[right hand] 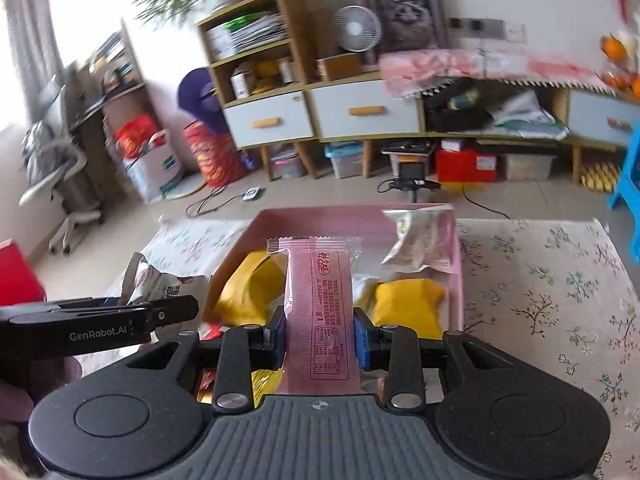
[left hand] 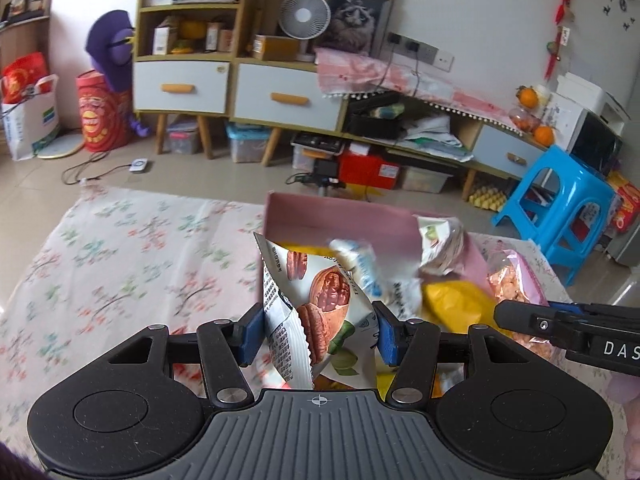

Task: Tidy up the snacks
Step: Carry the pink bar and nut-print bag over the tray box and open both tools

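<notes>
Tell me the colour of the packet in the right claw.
Pink packet with red print, clearest in the right wrist view.

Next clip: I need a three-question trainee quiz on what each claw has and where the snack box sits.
1. True or false: the left claw is shut on a white nut packet.
2. What is the right claw gripping? A) yellow bag B) pink wrapped snack bar C) nothing
3. Fill in: the pink box rests on a ______-patterned cloth.

Key
1. True; both blue pads press the packet's sides.
2. B, the pink wrapped snack bar stands upright between the pads, above the yellow bags in the box.
3. Floral.
</notes>
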### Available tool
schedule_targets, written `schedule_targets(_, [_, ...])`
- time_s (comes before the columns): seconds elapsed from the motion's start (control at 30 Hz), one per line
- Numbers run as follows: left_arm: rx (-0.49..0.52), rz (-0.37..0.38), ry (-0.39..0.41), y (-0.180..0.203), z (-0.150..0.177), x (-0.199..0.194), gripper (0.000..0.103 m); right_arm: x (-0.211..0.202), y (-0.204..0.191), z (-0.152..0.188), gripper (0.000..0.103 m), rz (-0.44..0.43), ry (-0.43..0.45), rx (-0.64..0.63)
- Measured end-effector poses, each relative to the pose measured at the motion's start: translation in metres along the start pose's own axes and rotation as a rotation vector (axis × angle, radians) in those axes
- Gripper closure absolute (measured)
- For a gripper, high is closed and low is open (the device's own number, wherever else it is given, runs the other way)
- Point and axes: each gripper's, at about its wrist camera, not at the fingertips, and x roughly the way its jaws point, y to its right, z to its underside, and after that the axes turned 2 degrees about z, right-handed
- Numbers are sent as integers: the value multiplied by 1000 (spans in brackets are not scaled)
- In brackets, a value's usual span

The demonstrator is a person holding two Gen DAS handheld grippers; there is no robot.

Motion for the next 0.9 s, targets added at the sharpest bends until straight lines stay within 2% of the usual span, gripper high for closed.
schedule_targets(0.13, [18,3,-3,9,-10,18,50,9,9,-8,81,-21,16,67])
schedule_targets(0.37, [123,-69,6,29,-23,51,50,36,21,-21,81,-57,24,147])
schedule_targets(0.63, [123,-129,11,27,-34,78,50,58,28,-24,81,-48,35,150])
schedule_targets(0.77, [91,-122,28,20,-37,83,49,64,33,-25,81,-39,30,153])
schedule_targets(0.9, [82,-113,70,16,-36,81,44,61,34,-25,76,-29,44,134])
